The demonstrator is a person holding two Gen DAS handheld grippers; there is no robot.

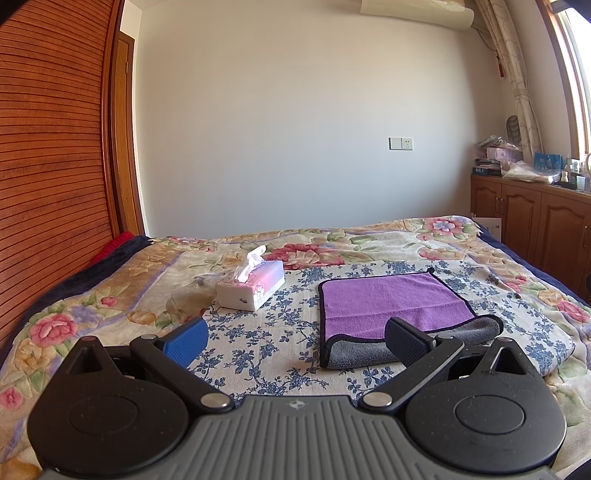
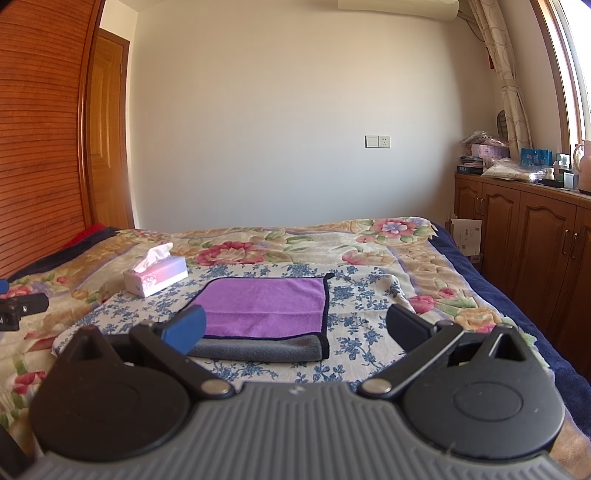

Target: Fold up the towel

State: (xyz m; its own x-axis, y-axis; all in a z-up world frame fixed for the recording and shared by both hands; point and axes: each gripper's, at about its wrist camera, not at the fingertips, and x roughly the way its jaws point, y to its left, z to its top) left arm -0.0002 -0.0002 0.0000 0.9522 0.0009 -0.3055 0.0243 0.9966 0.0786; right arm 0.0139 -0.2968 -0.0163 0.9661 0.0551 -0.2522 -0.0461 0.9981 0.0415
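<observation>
1. The towel (image 1: 391,301) has its near grey edge partly hidden behind the left gripper's (image 1: 295,341) right finger (image 1: 406,341)
2. In the right wrist view the right gripper's (image 2: 295,328) blue finger (image 2: 186,328) covers the towel's (image 2: 266,306) near left corner
3. A black device (image 2: 20,308) is cut off by the left edge; what it is cannot be told
4. Items on the cabinet (image 1: 532,210) are too small and cluttered to identify
5. The white unit (image 1: 417,13) on the wall is cut by the top edge
</observation>
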